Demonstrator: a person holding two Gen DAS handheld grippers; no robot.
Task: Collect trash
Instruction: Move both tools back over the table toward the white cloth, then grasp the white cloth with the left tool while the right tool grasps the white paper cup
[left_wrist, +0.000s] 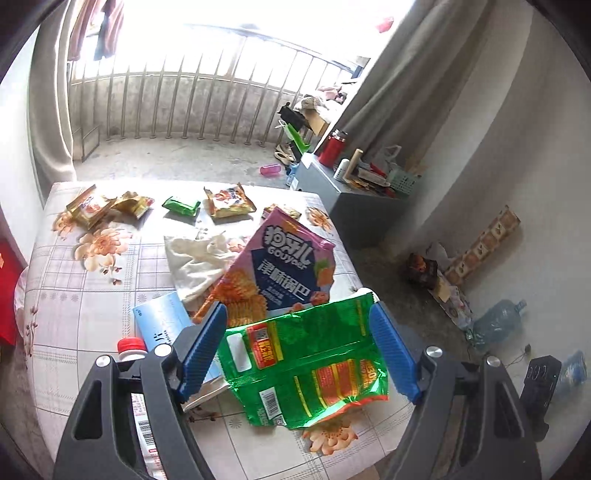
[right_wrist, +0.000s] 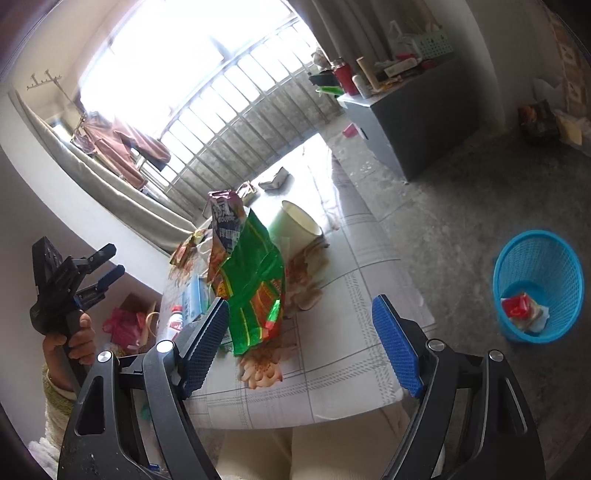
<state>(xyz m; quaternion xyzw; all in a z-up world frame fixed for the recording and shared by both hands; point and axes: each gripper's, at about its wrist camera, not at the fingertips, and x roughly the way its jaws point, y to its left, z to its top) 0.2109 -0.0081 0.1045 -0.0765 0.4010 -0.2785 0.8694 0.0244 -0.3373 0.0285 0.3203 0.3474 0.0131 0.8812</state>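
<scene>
Both grippers, left (left_wrist: 299, 354) and right (right_wrist: 301, 345), are hanging open and empty; next, grasping the green wrapper (left_wrist: 306, 365) for the blue basket (right_wrist: 537, 286).

Each tool (left_wrist: 299, 347) has black arms, silver screws and ribbed blue pads (left_wrist: 393, 354). The person's left hand (right_wrist: 70, 338) shows a fuzzy cream-green sleeve (right_wrist: 55, 398).

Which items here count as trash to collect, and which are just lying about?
Job:
- crumpled green foil snack bag
- purple snack bag
- small gold wrappers
- blue plastic mesh basket

Lying about:
- red flask
- pale paper cup
- white cloth
</scene>
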